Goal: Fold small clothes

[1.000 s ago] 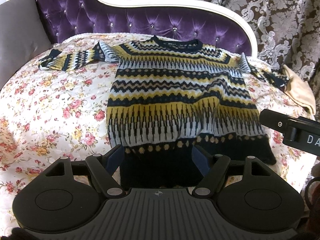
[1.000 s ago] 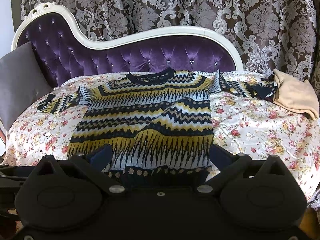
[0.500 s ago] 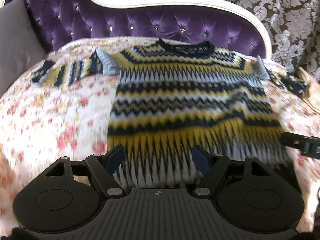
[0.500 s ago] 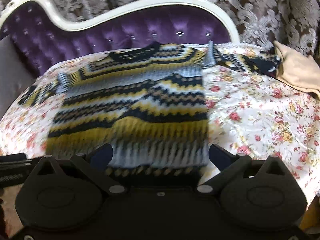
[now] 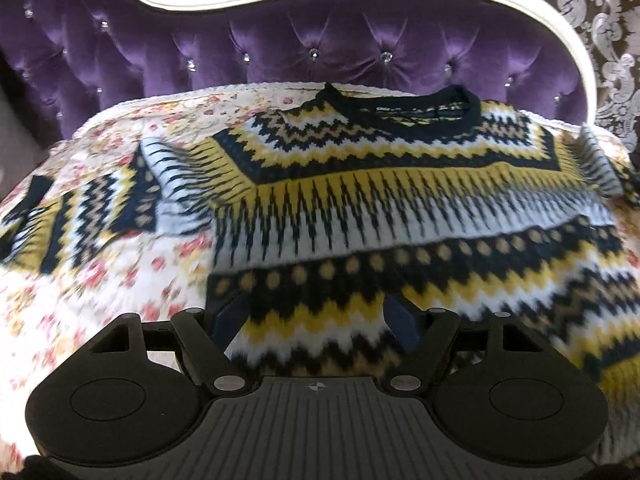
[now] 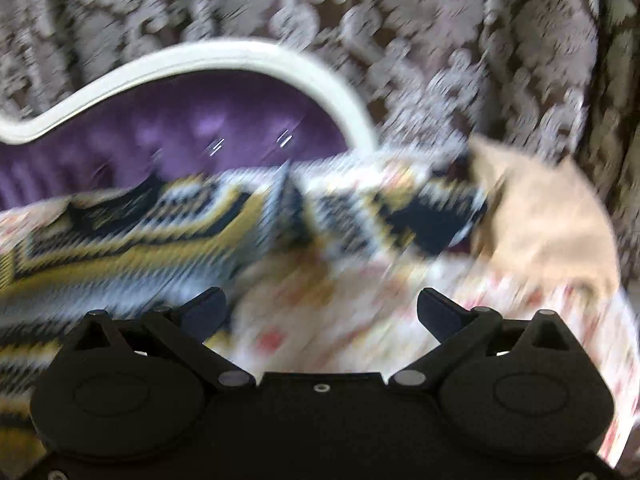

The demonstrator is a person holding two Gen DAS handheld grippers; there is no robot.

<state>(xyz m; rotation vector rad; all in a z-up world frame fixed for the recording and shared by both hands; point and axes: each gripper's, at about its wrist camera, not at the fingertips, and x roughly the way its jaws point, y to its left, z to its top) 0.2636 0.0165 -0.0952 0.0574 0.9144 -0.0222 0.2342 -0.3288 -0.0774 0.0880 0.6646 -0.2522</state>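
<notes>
The sweater (image 5: 360, 208) lies flat on the bedspread (image 5: 100, 272), its folded-up hem between the left gripper (image 5: 316, 320)'s open jaws, not pinched. The right gripper (image 6: 320, 312) gapes over bare bedspread, sweater just left of it.

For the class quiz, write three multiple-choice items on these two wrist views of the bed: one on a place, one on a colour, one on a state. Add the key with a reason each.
1. Where does the sweater lie?
A. on the floral bedspread
B. on the floor
C. over the headboard

2. What colour is the tufted headboard?
A. green
B. purple
C. red

3. How does the right claw stand?
A. shut on the sweater
B. shut on the beige cloth
C. open, nothing between its fingers

Key: A, the sweater is spread flat on the bedspread; B, the velvet is purple; C, the fingers stand wide apart over bare bedspread.
</notes>
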